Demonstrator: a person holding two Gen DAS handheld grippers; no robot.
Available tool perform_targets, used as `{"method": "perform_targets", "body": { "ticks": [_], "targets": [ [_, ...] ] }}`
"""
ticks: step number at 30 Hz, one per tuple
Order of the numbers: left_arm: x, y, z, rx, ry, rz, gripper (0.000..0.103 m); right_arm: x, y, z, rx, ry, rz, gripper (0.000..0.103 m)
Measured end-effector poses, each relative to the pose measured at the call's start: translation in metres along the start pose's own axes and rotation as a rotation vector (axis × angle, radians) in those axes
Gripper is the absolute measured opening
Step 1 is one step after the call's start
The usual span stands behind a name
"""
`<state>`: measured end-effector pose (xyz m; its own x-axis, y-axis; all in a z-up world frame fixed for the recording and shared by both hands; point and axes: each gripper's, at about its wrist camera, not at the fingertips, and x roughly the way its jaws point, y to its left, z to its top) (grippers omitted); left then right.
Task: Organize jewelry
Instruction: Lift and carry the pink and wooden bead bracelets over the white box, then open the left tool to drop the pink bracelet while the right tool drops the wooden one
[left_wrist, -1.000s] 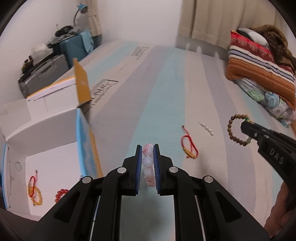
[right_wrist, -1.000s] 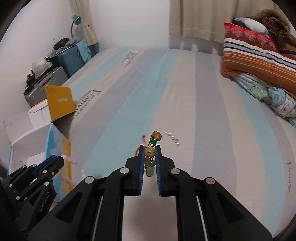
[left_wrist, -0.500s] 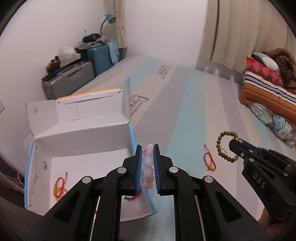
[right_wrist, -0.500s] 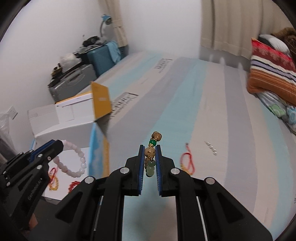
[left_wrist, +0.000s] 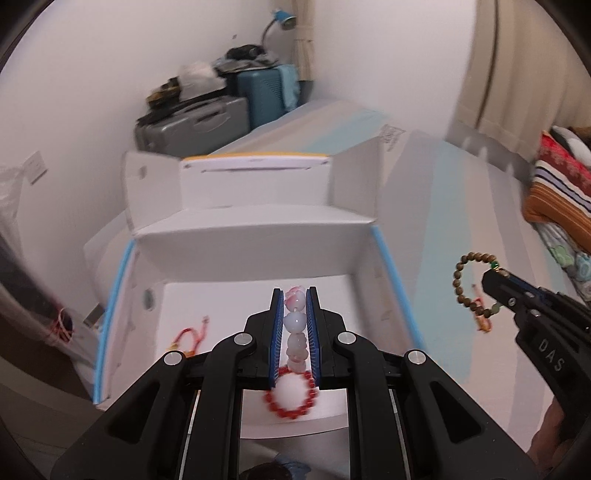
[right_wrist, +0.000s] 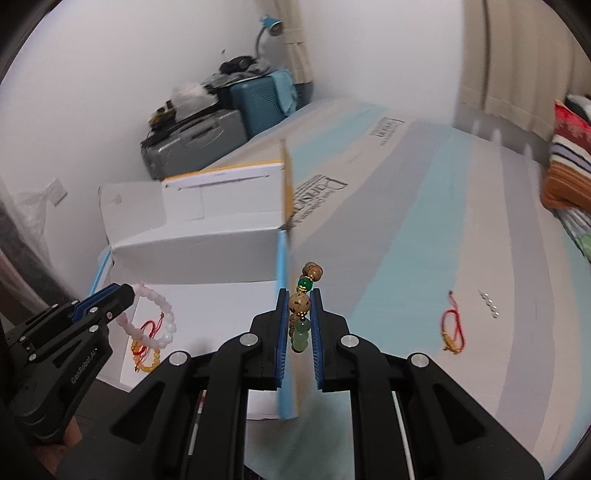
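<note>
While the left gripper (left_wrist: 295, 325) hangs over the open white cardboard box (left_wrist: 258, 236), its blue-padded jaws are pressed onto a pale pink bead bracelet (left_wrist: 295, 325), which shows in the right wrist view as a loop dangling from the tip above the box floor (right_wrist: 162, 317). On that floor lie a red bead bracelet (left_wrist: 291, 400), directly under the left gripper, and a red cord bracelet with amber beads (left_wrist: 188, 338) toward the box's left side. To the right of the box, the right gripper (right_wrist: 300, 325) is held over the striped mattress (right_wrist: 424, 229), just beside the box's blue-edged side wall, and pinches a brown wooden bead bracelet (left_wrist: 469, 280) by its larger brown and green beads; the loop hangs free in the air in the left wrist view. Farther right on the mattress rest a second red cord bracelet (right_wrist: 452, 330) and, near it but apart, a short row of small pearl-like beads (right_wrist: 489, 304). Grey and teal suitcases (left_wrist: 207, 125) stand against the wall behind the box, and folded striped bedding (left_wrist: 557, 192) sits at the far right.
</note>
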<state>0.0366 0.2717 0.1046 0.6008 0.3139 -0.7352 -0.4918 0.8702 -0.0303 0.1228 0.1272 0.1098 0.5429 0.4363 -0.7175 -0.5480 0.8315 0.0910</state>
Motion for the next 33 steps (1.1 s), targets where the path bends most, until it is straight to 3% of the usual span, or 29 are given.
{"method": "perform_targets", "body": {
  "ticks": [10, 20, 33],
  "targets": [
    [0.016, 0.064, -0.014, -0.058, 0.046, 0.068, 0.012, 0.043, 0.069, -0.017, -0.100, 0.074, 0.025, 0.010],
    [0.048, 0.110, -0.031, -0.106, 0.116, 0.129, 0.012, 0.089, 0.083, -0.031, -0.097, 0.182, 0.029, 0.010],
    [0.063, 0.119, -0.038, -0.107, 0.143, 0.155, 0.014, 0.118, 0.093, -0.038, -0.115, 0.255, 0.018, 0.011]
  ]
}}
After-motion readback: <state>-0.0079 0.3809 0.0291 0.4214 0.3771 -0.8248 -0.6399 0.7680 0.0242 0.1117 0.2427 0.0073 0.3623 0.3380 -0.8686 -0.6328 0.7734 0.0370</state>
